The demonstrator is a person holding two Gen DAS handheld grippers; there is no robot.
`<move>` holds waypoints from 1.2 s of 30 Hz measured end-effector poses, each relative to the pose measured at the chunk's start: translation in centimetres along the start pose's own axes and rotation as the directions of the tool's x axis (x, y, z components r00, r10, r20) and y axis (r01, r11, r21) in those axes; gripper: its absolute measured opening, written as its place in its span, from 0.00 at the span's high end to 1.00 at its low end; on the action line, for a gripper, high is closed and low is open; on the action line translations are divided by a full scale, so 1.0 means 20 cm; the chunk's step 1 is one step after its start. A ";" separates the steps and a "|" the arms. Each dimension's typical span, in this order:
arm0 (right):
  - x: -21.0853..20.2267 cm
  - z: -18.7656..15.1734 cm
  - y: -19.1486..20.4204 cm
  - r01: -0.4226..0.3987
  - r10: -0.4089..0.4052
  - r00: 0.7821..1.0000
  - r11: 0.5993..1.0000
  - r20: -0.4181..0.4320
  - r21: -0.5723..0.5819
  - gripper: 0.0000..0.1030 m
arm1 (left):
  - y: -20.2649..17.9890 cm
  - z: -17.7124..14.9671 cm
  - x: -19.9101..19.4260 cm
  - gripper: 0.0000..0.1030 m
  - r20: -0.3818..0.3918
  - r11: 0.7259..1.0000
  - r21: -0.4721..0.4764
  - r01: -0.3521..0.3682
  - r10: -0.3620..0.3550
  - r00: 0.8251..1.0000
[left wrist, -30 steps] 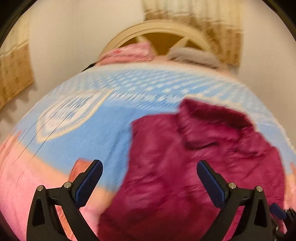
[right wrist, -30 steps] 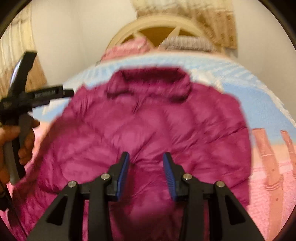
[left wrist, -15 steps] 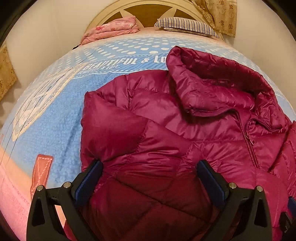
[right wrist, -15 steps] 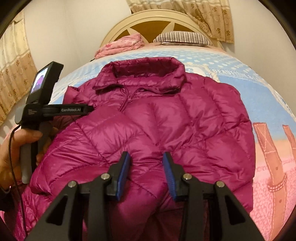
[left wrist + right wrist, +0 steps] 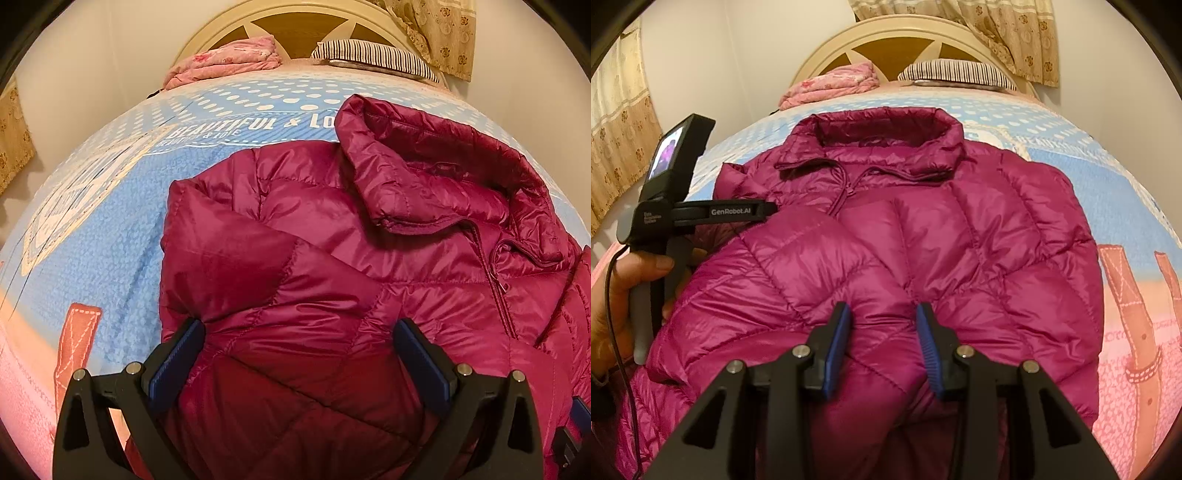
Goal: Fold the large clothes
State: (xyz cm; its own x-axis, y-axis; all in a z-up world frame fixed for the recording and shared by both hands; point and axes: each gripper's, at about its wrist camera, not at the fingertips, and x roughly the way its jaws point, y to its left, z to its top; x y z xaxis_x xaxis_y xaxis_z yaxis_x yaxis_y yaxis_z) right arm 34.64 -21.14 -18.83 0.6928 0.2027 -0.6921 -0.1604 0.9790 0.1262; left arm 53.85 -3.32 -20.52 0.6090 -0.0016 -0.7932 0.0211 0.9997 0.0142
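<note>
Jacket [image 5: 923, 240], magenta puffer, lies front-up mid-bed [image 5: 1071, 147], collar far. Sleeves look folded in; body fold remains. Left gripper [image 5: 299, 354] wide apart, right gripper [image 5: 882, 339] part-spread; neither clamps fabric.

One magenta puffer jacket [image 5: 923, 251] lies on one bed [image 5: 110, 236]. Two hand-held grippers are in view: the left hand-held gripper [image 5: 299, 354] and the right hand-held gripper [image 5: 882, 339]. One hand [image 5: 613, 295] shows. By the one headboard [image 5: 908, 40] sit one striped pillow [image 5: 956, 72] and one folded pink blanket [image 5: 831, 85]. Two curtains hang.
</note>
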 end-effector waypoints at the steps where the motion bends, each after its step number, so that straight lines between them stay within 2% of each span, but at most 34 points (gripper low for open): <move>1: 0.00 0.00 0.00 0.000 0.000 1.000 1.000 0.001 0.000 0.60 | 0.01 -0.01 0.00 0.01 0.000 1.000 0.001 0.000 0.000 1.000; 14: 0.01 -0.01 0.00 -0.010 0.010 1.000 1.000 -0.004 0.003 0.59 | -0.01 0.01 -0.02 0.01 -0.015 1.000 0.023 -0.010 0.010 1.000; 16: 0.01 0.00 -0.02 -0.047 0.048 0.999 0.999 -0.004 0.021 0.51 | -0.02 0.03 -0.09 0.01 -0.016 0.998 0.045 -0.033 0.034 0.999; 18: -0.04 0.02 -0.04 -0.093 0.093 0.996 0.995 0.000 0.024 0.32 | -0.03 0.06 -0.23 0.01 0.041 0.997 0.078 -0.017 0.014 0.999; 20: -0.12 0.07 -0.04 -0.077 0.078 0.996 0.997 0.037 -0.007 0.28 | -0.05 0.11 -0.36 0.01 0.100 0.992 0.127 0.003 -0.016 0.995; 22: -0.16 0.15 -0.04 -0.074 0.077 0.995 0.996 0.059 -0.053 0.23 | -0.06 0.18 -0.42 0.01 0.124 0.987 0.161 0.028 -0.048 0.991; 26: -0.10 0.40 -0.09 -0.044 0.048 0.998 0.993 0.036 -0.113 0.21 | -0.04 0.36 -0.31 0.01 0.108 0.986 0.169 0.008 -0.026 0.994; 31: 0.11 0.70 -0.27 0.017 -0.019 0.999 0.996 -0.026 -0.083 0.21 | 0.02 0.59 -0.07 0.01 0.038 0.994 0.110 0.010 -0.015 0.999; 33: 0.21 0.80 -0.33 0.036 -0.041 0.998 0.996 -0.050 -0.087 0.21 | 0.02 0.65 0.03 0.01 0.004 0.996 0.089 0.029 -0.029 1.000; 36: 0.36 0.92 -0.35 0.054 -0.064 0.995 0.991 -0.078 -0.122 0.21 | -0.03 0.71 0.16 0.01 -0.033 0.993 0.120 0.021 -0.017 0.999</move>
State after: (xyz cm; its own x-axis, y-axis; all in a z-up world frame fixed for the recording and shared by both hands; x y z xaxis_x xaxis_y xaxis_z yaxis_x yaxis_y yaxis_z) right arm 53.66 -26.14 -11.61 0.6449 0.1371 -0.7518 -0.2073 0.9783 0.0005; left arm 66.95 -4.34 -14.46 0.5824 -0.0180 -0.8127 0.1290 0.9891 0.0705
